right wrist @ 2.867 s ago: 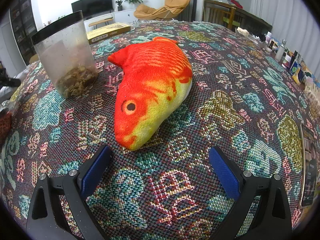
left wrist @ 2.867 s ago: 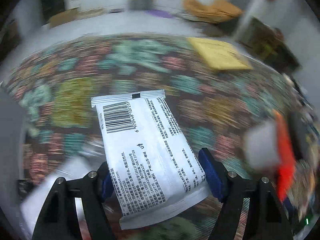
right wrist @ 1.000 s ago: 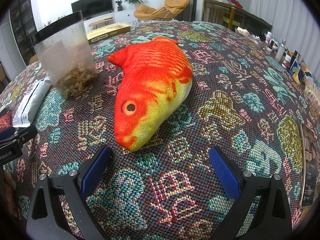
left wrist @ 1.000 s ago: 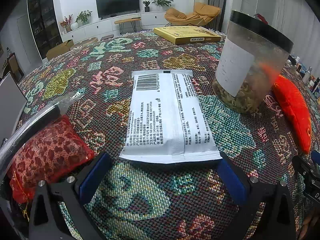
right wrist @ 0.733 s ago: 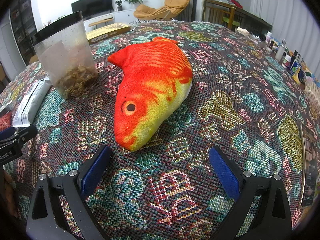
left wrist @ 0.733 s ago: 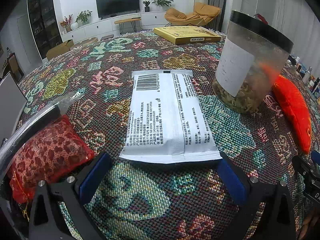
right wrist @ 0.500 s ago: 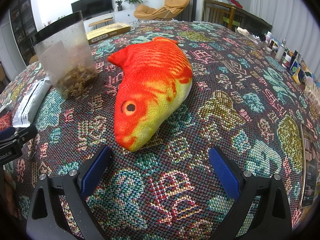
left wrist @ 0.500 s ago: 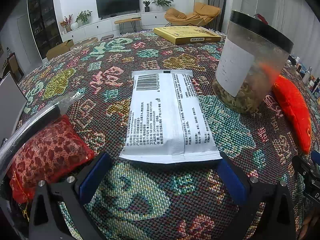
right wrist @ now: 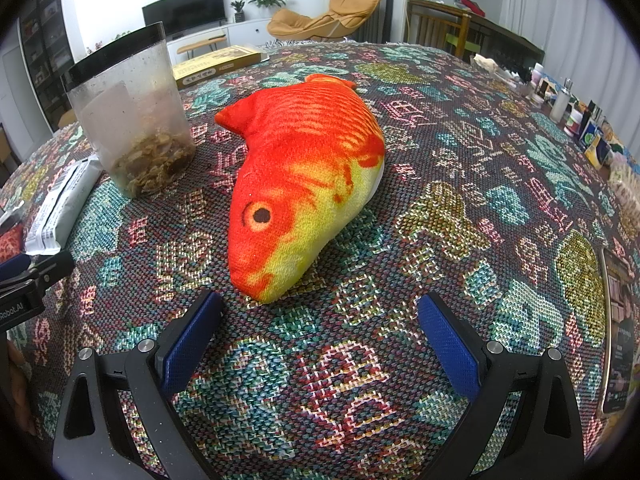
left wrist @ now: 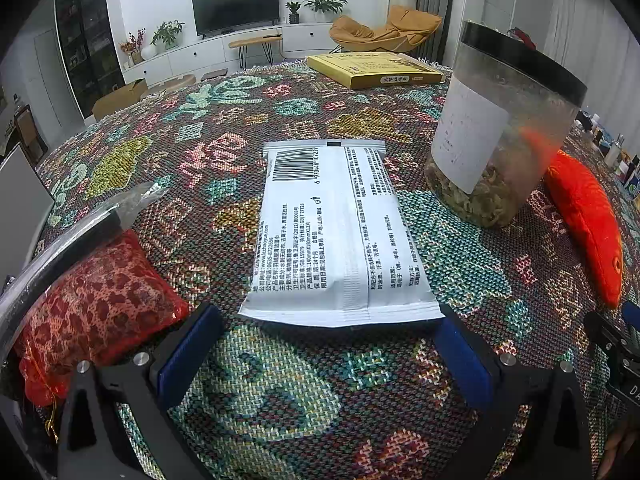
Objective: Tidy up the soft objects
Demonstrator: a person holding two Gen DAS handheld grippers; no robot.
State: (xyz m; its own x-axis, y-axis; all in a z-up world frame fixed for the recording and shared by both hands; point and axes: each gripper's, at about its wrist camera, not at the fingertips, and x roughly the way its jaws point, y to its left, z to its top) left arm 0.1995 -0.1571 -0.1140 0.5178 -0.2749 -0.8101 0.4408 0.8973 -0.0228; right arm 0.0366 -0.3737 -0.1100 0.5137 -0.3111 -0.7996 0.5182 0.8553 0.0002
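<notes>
Patterned cloth (left wrist: 304,392): L gripper (left wrist: 324,344) agape, empty, sees red pouch (left wrist: 96,308); R gripper (right wrist: 320,336) likewise, fish plush (right wrist: 304,184).

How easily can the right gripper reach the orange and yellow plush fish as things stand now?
Probably yes. The right gripper is open, and the orange and yellow plush fish lies just ahead of its fingers on the woven cloth, with nothing between them.

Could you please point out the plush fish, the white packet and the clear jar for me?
plush fish (right wrist: 304,184), right wrist view, on its flank.
white packet (left wrist: 336,232), left wrist view, on its printed back.
clear jar (right wrist: 128,120), right wrist view, on its wall.
</notes>
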